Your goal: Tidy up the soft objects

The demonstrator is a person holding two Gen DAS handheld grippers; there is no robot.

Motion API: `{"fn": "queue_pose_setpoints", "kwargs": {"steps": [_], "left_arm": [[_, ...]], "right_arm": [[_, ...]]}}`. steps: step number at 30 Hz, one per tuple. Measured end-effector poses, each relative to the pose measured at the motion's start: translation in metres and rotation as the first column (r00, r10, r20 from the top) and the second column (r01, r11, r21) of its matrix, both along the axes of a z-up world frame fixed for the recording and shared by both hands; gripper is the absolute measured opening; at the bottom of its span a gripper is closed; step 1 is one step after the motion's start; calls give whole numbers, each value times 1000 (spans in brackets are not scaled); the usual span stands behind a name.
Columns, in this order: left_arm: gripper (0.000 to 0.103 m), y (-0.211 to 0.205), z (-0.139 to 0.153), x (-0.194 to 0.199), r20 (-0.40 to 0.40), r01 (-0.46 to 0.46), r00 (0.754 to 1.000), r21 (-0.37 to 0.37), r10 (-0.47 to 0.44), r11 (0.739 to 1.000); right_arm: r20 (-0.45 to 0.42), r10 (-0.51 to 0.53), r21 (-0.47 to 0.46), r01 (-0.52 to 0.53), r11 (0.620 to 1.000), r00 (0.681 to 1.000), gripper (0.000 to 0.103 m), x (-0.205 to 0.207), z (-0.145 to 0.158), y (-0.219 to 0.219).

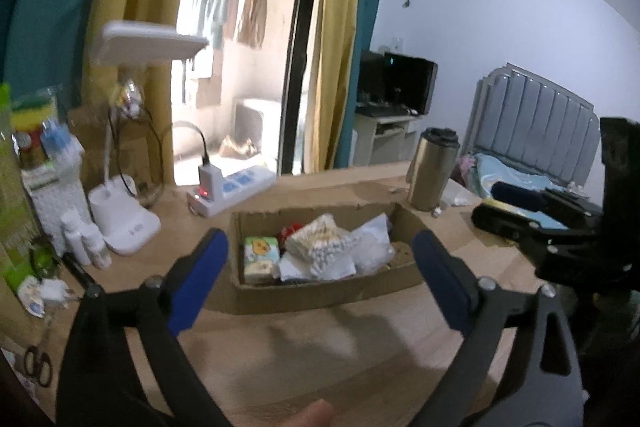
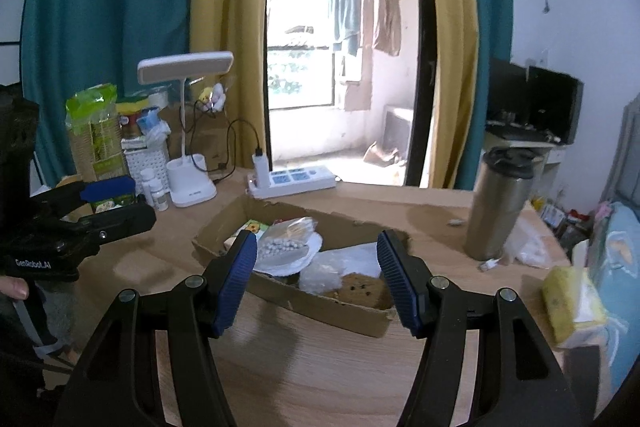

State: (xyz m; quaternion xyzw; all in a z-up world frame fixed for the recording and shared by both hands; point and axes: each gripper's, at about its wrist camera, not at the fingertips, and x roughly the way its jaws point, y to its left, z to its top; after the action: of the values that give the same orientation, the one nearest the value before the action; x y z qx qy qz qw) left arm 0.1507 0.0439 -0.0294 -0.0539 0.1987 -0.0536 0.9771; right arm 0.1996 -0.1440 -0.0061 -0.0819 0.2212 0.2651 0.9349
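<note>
Wooden desk [image 2: 320,367] carries the cardboard box [image 1: 320,291] of soft packets ahead of me, both my left gripper [image 1: 320,279] and right gripper [image 2: 318,279] gaping empty; the light, squashy cotton-swab bag [image 1: 320,247] probably wants pinching at its middle.

We see a white desk lamp [image 2: 188,131] standing at the back left of the wooden table [image 2: 424,207], a white power strip [image 2: 296,181] beside it with a charger plugged in. A steel tumbler [image 2: 500,203] stands upright at the right. Scissors [image 1: 38,365] lie near the table's left edge. Behind, teal and yellow curtains [image 2: 452,47] frame a balcony door; clothes [image 2: 368,7] hang outside.
</note>
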Motion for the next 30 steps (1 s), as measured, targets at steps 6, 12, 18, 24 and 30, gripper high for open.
{"fn": "queue_pose_setpoints", "kwargs": {"steps": [6, 12, 18, 24, 30], "left_arm": [[100, -12, 13, -23, 62, 31, 998, 26, -32, 999], [100, -16, 17, -34, 59, -22, 998, 5, 21, 1000], [100, -25, 20, -44, 38, -59, 998, 16, 59, 998], [100, -36, 27, -66, 94, -75, 993, 32, 71, 997], [100, -37, 31, -74, 108, -93, 990, 39, 88, 995]], "right_arm": [[64, -42, 4, 42, 999, 997, 66, -28, 13, -11], [100, -68, 22, 67, 998, 993, 66, -53, 23, -22], [130, -105, 34, 101, 994, 986, 67, -72, 32, -30], [139, -133, 57, 126, 990, 981, 73, -84, 39, -41], [137, -153, 71, 145, 987, 979, 78, -89, 41, -50]]}}
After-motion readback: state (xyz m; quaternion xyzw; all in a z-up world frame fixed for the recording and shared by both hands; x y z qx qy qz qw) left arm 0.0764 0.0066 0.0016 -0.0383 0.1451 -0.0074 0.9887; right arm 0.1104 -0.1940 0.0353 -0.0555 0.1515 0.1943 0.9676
